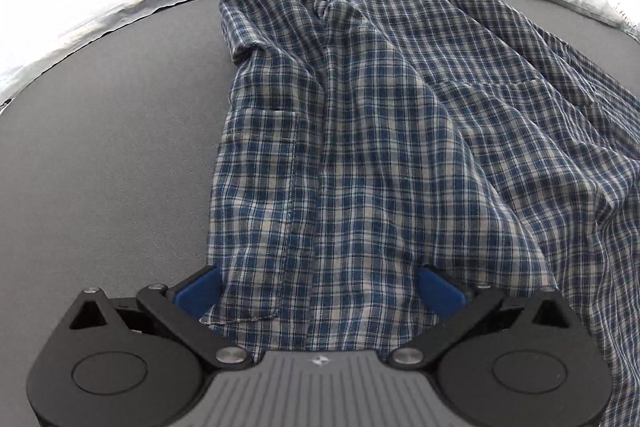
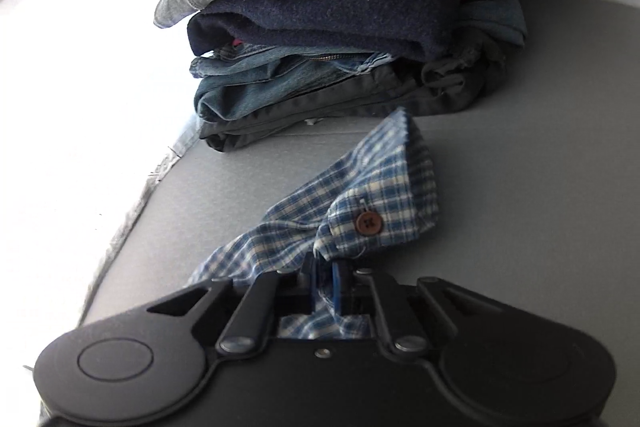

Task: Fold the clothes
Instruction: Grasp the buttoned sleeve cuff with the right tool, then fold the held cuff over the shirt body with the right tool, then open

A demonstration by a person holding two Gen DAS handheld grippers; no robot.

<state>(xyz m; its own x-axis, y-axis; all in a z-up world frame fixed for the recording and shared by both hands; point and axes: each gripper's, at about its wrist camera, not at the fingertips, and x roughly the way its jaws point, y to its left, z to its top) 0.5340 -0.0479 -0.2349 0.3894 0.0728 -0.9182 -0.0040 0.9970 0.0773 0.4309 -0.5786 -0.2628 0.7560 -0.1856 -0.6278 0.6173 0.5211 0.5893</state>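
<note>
A blue and white plaid shirt [image 1: 380, 127] lies spread on the grey table [image 1: 100, 147], collar at the far edge, a chest pocket on its left side. My left gripper [image 1: 320, 287] is open over the near hem. Its blue pads [image 1: 200, 291] stand wide apart with the cloth lying between them. In the right wrist view my right gripper [image 2: 326, 275] is shut on a corner of the plaid shirt [image 2: 384, 187]. That pinched piece stands up from the jaws and bears a brown button [image 2: 368, 222].
A stack of folded clothes [image 2: 340, 39], with jeans, dark trousers, a navy fleece and a grey top, stands on the table [image 2: 520, 187] just beyond the right gripper. The table's edge [image 1: 132, 11] curves along the far and left sides, with bright floor past it.
</note>
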